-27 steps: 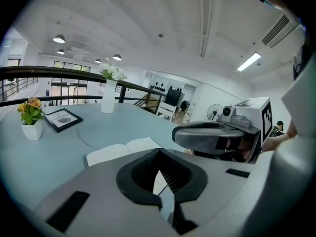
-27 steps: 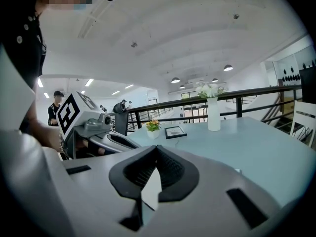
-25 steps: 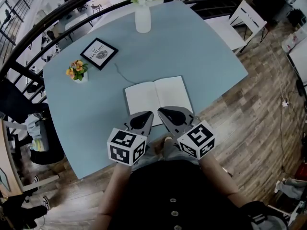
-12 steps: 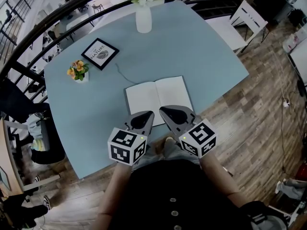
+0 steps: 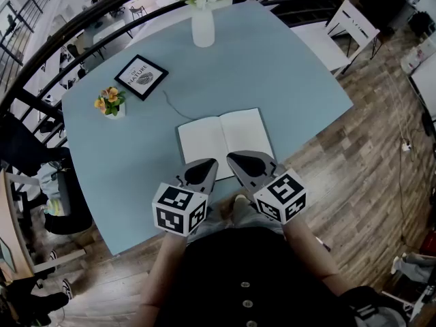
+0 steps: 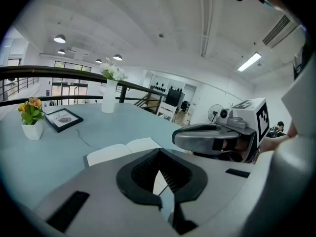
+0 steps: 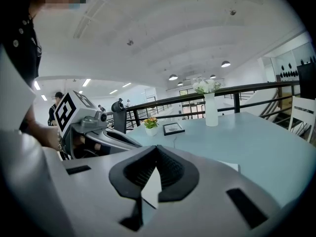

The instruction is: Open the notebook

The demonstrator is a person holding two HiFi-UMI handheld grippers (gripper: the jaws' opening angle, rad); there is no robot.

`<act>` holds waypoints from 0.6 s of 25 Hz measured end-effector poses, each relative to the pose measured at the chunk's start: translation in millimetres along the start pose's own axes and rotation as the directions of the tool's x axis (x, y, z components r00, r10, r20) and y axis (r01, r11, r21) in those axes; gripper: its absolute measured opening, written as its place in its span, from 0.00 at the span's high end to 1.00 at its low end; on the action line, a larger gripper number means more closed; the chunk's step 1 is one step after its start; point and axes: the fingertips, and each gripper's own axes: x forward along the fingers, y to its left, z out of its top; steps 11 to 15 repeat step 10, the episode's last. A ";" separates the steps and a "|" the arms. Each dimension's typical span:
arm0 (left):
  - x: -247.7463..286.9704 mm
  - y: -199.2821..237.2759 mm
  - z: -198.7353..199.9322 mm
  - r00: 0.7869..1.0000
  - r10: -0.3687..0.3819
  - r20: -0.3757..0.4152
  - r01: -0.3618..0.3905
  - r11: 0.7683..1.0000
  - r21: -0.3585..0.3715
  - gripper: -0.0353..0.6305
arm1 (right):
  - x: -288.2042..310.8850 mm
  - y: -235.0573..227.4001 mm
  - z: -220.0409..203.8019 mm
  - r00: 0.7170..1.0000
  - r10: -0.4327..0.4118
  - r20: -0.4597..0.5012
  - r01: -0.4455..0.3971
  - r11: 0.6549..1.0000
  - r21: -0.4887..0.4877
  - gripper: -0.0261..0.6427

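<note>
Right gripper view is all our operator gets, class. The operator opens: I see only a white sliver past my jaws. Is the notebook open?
Observer: Yes. In the head view the notebook lies open flat on the table, two blank pages up.
Operator: Where is my hand-held gripper relative to it?
Observer: The right hand-held gripper is over the notebook's near edge, beside the left hand-held gripper.
Operator: Is the left one holding anything?
Observer: No. The left gripper view shows its jaws together, with nothing between them.
</note>
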 end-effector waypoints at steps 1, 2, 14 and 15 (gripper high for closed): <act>0.2 0.1 -0.4 1.000 -0.001 0.000 0.001 1.000 -0.001 0.92 | 0.3 0.2 -1.3 1.000 0.002 -0.004 -0.002 1.000 0.002 0.96; 0.6 0.2 -0.9 1.000 -0.001 -0.001 0.001 1.000 -0.001 0.92 | 0.6 0.3 -2.5 1.000 0.003 -0.008 -0.003 1.000 0.003 0.96; 5.6 -2.1 -3.1 1.000 -0.005 -0.005 0.004 1.000 -0.005 0.92 | -0.2 -3.1 -8.8 1.000 0.007 -0.018 -0.007 1.000 0.016 0.96; 5.6 -2.1 -3.1 1.000 -0.005 -0.005 0.004 1.000 -0.005 0.92 | -0.2 -3.1 -8.8 1.000 0.007 -0.018 -0.007 1.000 0.016 0.96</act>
